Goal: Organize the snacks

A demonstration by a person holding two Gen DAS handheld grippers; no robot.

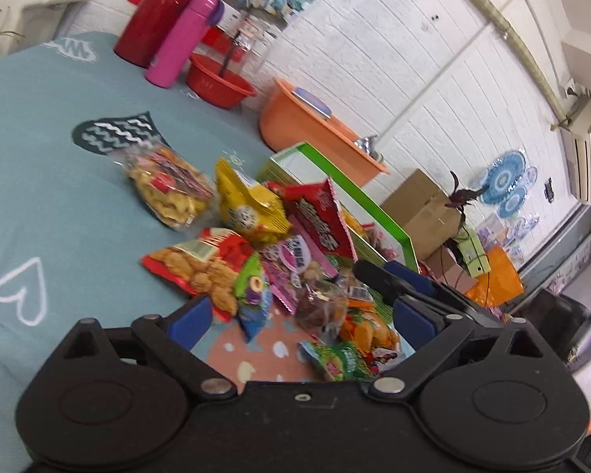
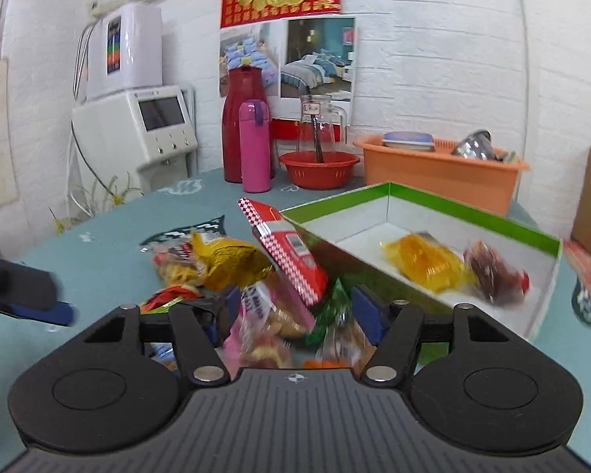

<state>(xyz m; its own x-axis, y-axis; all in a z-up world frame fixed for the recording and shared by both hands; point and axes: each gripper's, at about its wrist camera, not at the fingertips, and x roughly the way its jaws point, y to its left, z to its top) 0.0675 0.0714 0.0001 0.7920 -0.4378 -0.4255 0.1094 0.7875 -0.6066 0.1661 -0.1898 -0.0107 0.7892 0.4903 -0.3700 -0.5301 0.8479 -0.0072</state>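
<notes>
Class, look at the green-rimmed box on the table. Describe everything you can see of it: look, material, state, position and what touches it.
The green-rimmed box is a shallow, open rectangular tray, seemingly cardboard, with bright green outer walls and rim and a white interior. It sits flat on the teal tablecloth, in front of the orange basin. Inside lie a yellow packet and a dark red packet. A red checkered packet leans on its near corner, where the snack pile presses against its wall.

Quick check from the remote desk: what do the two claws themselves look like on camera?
Both look alike: matte black plastic bodies, two round discs at the corners, angled linkage bars with silver rivets, blue pads on the fingers. The left claw has a smooth top; the right claw has a ribbed one with a small compass-like mark. No cables or sleeves show.
</notes>
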